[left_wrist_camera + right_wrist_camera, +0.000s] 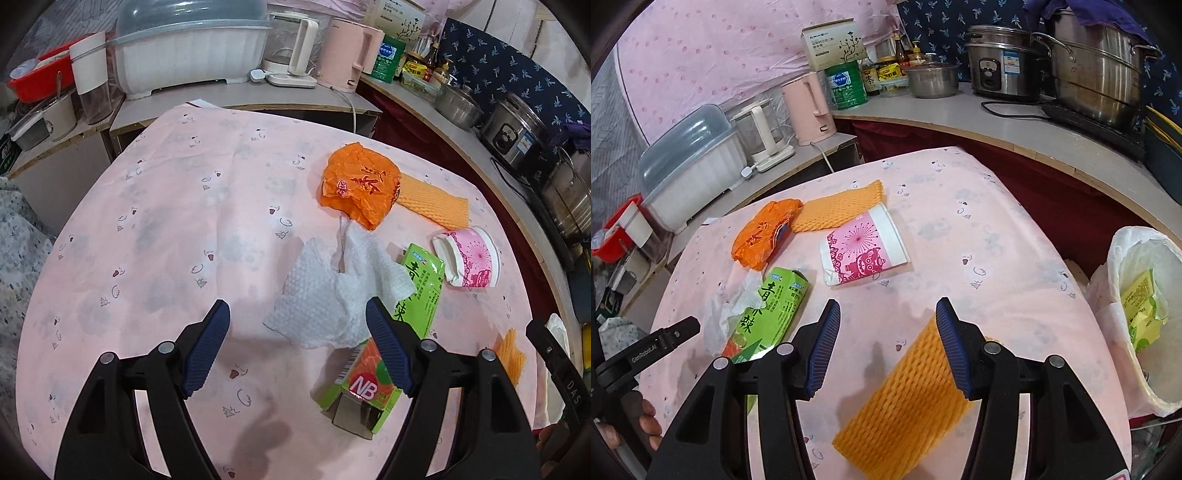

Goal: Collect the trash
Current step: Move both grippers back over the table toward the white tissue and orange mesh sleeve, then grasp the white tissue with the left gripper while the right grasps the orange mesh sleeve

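The trash lay scattered on the pink-clothed worktop (184, 206). Around the crumpled white tissue (332, 295): an orange wrapper (358, 184) just beyond it, a green carton (424, 288) touching its right edge, a pink paper cup (469, 258) on its side farther right. The left gripper (297, 347) hovered near the tissue, jaws wide apart and empty. The right gripper (886, 347) stood half open over an orange foam net (905, 398), pads not pressing it. A white-lined bin (1137, 314) stood well right of everything.
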`<state>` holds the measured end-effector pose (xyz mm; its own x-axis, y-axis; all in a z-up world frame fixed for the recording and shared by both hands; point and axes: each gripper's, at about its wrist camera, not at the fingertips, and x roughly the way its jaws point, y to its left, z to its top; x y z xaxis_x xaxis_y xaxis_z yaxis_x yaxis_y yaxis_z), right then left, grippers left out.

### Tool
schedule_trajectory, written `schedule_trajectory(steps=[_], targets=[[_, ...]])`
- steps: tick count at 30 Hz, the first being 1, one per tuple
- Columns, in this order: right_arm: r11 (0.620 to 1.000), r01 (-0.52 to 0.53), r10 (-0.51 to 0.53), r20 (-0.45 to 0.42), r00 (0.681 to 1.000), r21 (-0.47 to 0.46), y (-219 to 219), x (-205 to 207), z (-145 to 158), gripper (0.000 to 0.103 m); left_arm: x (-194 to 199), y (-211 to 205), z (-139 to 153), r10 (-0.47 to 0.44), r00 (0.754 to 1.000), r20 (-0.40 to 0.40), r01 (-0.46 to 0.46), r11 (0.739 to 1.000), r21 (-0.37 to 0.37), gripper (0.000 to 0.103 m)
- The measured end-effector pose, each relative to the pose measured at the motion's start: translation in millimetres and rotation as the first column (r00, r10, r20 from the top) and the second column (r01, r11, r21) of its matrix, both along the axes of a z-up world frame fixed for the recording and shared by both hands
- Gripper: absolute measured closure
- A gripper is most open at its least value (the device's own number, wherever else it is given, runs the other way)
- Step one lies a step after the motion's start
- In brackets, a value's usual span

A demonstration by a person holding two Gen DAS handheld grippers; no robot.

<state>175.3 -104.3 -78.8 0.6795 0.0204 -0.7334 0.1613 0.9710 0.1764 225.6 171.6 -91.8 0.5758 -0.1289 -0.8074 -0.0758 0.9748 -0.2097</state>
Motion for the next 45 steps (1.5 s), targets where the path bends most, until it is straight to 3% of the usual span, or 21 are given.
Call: schedule_trajectory(steps=[11,16,18,21,34,45], targets=[[1.0,-0.021,0.021,-0.045,0.999,0.003,13.9,28.1,-21.4,0.05,34.2,-6.0,-24.9,-0.018,0.999,-0.048,0.019,1.0,0.009,0.034],[1.0,-0.021,0.021,-0.056,0.998,0.002,15.8,32.1,-26.8,0.05,37.3,-12.7,-30.5,-0.054,0.997,-0.059,0.054,0.998,0.011,0.061],[1.0,-0.019,0.019,-0.058,0.998,0.002,15.8,31.5,-27.2,0.05,36.2,-16.5,-28.9,-0.075,0.996,-0.053,0.076,0.997,0.015,0.083],[1.0,-0.015,0.015,-0.056,0.998,0.0,14.9,28.9,-25.5,0.05,34.0,-17.6,-23.9,-0.074,0.996,-0.042,0.075,0.997,0.02,0.096],[0.999,0.037,-0.038,-0.054,0.998,-0.01,-7.3,-11.0,-19.3,0.05,3.7,-9.7,8.7,-0.046,0.999,0.015,0.046,0.999,0.007,0.099],[0.998,0.058,-0.057,-0.093,0.994,0.009,-15.6,-48.9,-33.2,0.05,-35.2,-31.2,41.2,-0.105,0.991,0.087,0.107,0.994,-0.015,0.099]])
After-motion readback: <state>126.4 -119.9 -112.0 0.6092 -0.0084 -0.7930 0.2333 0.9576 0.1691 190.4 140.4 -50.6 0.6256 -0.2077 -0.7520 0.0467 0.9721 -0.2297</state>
